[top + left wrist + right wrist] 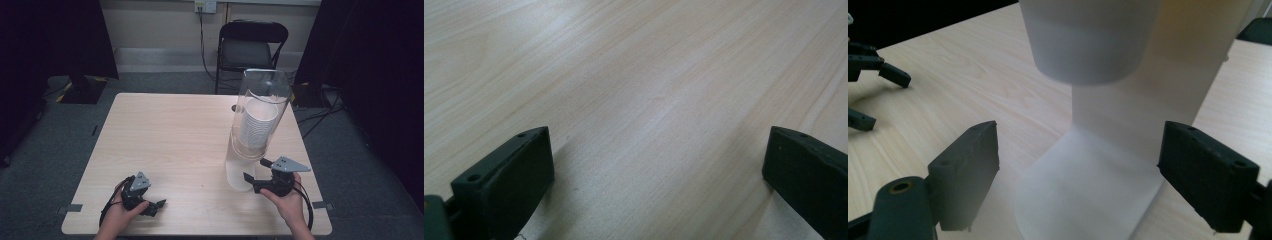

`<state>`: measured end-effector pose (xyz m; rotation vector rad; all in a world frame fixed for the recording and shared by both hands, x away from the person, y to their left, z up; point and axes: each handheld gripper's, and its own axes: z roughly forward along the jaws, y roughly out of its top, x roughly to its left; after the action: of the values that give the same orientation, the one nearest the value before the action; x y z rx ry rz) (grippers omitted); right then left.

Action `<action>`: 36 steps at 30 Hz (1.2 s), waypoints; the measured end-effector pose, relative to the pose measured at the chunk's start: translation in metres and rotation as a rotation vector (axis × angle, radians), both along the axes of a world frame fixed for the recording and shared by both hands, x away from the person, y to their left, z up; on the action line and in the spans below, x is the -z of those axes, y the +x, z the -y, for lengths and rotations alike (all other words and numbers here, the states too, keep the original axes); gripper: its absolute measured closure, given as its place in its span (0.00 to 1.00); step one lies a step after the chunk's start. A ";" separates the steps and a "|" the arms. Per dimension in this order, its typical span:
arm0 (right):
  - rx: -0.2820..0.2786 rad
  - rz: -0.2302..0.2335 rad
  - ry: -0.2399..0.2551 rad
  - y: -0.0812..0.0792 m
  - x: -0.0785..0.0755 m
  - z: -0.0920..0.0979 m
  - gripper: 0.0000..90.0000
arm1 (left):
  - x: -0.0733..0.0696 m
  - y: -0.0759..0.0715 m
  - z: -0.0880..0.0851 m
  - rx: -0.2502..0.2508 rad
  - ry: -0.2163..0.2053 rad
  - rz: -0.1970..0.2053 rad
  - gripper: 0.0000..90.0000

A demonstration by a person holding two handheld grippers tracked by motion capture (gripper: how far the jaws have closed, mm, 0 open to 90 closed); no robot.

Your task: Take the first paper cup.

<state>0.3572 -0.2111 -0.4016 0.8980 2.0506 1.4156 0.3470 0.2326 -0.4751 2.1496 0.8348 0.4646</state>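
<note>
Fingers of right gripper (1078, 185) spread either side of dispenser base (1088, 195), table (165, 135) open leftward

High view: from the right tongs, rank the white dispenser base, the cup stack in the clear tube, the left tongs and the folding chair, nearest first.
1. White dispenser base: just left of the right tongs.
2. Cup stack: above it, inside the clear tube.
3. Left tongs: across the near edge, at left.
4. Folding chair: beyond the table's far edge.
</note>
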 end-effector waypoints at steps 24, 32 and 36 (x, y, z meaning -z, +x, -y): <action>0.016 0.094 0.075 0.016 -0.015 -0.020 0.20 | 0.000 0.000 0.000 0.000 0.000 0.000 0.00; 0.015 0.134 0.121 0.022 -0.013 -0.025 0.25 | 0.000 0.000 0.000 0.000 0.000 0.000 0.00; 0.012 0.141 0.144 0.025 -0.013 -0.024 0.27 | 0.000 0.000 0.000 0.000 0.000 0.000 0.00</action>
<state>0.3820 -0.1870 -0.3883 0.8403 1.8559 1.5894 0.3470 0.2326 -0.4750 2.1500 0.8351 0.4645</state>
